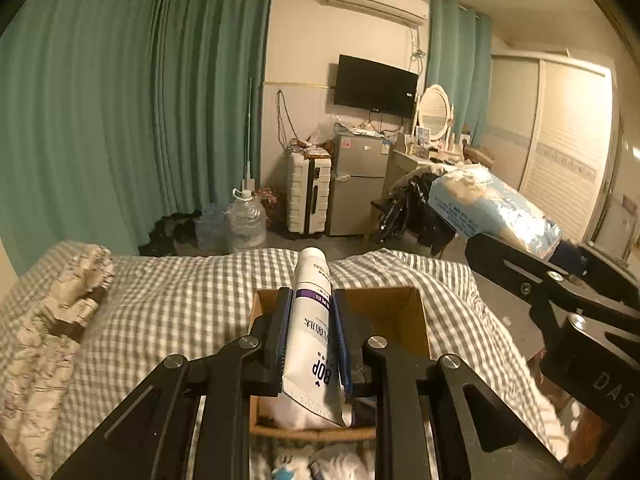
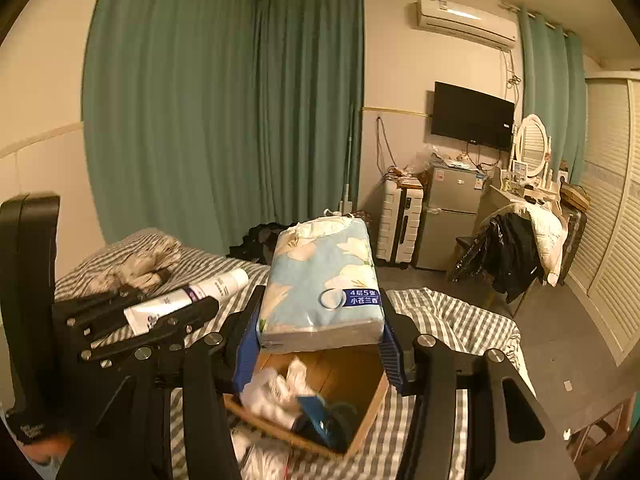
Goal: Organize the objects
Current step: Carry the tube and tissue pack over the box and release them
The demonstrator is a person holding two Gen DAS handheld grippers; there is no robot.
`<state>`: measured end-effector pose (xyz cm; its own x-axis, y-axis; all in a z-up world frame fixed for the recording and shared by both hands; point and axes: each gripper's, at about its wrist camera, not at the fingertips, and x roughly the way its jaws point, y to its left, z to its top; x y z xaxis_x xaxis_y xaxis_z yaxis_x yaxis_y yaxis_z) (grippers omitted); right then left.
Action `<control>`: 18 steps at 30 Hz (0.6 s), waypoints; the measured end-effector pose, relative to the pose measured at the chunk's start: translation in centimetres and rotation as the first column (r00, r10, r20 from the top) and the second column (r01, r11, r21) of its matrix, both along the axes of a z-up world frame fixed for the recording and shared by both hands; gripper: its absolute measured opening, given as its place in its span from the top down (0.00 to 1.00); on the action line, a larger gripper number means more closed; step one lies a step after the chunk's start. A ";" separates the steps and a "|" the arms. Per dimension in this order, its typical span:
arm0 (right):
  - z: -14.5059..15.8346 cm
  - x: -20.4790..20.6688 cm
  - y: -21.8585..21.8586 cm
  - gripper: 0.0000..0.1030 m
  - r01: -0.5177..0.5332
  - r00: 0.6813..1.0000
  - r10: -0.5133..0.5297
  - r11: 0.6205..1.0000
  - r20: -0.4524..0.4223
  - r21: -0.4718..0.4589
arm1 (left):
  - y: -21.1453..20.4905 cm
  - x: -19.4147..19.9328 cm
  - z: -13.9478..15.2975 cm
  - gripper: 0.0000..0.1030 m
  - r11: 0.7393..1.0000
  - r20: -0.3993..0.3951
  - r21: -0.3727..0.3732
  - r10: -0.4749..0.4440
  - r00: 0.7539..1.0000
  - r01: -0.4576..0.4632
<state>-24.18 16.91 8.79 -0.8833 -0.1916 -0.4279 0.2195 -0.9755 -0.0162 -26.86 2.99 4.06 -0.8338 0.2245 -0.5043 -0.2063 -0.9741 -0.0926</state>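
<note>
Left gripper (image 1: pixel 310 328) is pinching a white tube (image 1: pixel 310 320) between its fingers (image 1: pixel 282 328), cap end pointing away, crimped end hanging over the open cardboard box (image 1: pixel 394 308) on the bed (image 1: pixel 168 300). Right gripper (image 2: pixel 320 332) is clamping a tissue pack (image 2: pixel 322 280) by its near end, the pack sticking out forward and up above the same box (image 2: pixel 360 436).

Risks, as I am judging them:
- Both loads are hovering over one box; the two grippers are sitting close together and could be knocking into each other if both go down at once
- The pack is soft and is being held only at one end (long overhang), so it may be sagging or sliding out of the fingers
- The tube is smooth and squeezable; a hard pinch may be forcing paste out, a light one letting it slip
- The box already has white crumpled stuff and something blue inside; the pack may be landing on the rim and tipping onto the bedding

Writing: the tube is showing "BOP" plus Chinese characters too small to read, with a purple band. The pack's blue label is reading "4层5张 小苍兰香", as best I can make out
</note>
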 end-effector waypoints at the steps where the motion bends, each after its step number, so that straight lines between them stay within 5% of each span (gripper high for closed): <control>1: -0.3 -0.9 0.0 0.51 0.008 1.000 -0.008 1.000 0.003 -0.008 | -0.2 -0.8 -0.7 0.81 1.000 0.002 0.014 0.014 1.000 -0.014; 5: -3.3 -4.4 0.4 0.51 0.040 0.998 -0.037 0.997 0.043 -0.059 | -0.9 -3.9 -4.4 0.81 0.998 0.052 0.058 0.033 0.998 -0.036; 10: -9.4 -8.2 -0.2 0.51 0.042 0.987 -0.039 0.999 0.157 -0.016 | -0.7 -6.0 -10.1 0.81 1.000 0.157 0.016 0.019 0.987 -0.022; 18: -12.9 -9.5 -1.1 0.51 0.034 0.975 -0.038 0.999 0.221 0.024 | -0.2 -7.2 -12.7 0.81 1.000 0.196 -0.026 0.004 0.981 0.001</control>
<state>-33.65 15.85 -4.09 -0.7725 -0.1509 -0.6168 0.1844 -0.9828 0.0096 -34.02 2.82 -8.60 -0.7183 0.2080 -0.6639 -0.1853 -0.9770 -0.1057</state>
